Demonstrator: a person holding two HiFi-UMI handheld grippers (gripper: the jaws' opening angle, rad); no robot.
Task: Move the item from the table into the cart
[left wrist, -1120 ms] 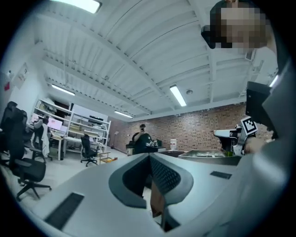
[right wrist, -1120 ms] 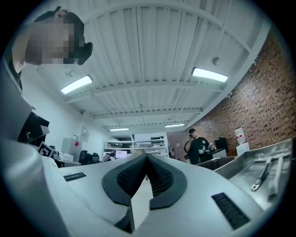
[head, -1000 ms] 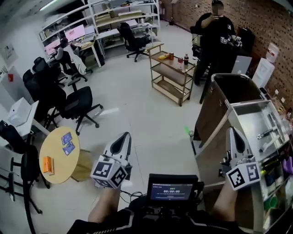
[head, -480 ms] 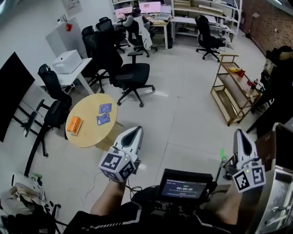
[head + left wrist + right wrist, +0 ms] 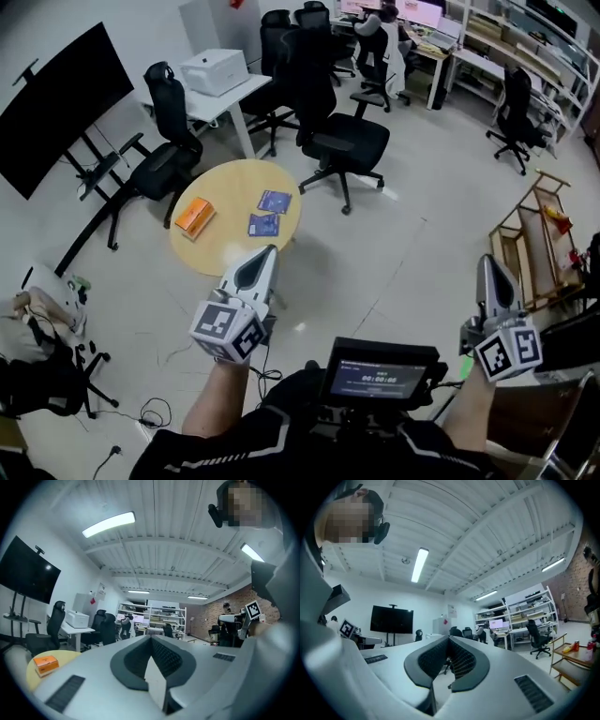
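**Though we face the table, nothing's gone to the cart yet**

Head view: as we look down, the round table (image 5: 234,216) lies at 11 o'clock of the left gripper (image 5: 266,249). An orange box (image 5: 195,217) sits at the table's 9 o'clock edge & two blue packets (image 5: 274,200) toward 2 o'clock, all untouched. The right gripper (image 5: 488,261) is at 4 o'clock of the frame, near a wooden trolley (image 5: 536,234). We can't make out the cart.

Left gripper view: jaws pressed together, nothing btwn them. The orange box shows at 8 o'clock, well apart.

Right gripper view: jaws closed too, empty, aimed at open office floor.

Our read: zero done. Still to do: reach the table, grip an item, carry it, drop it in the cart.
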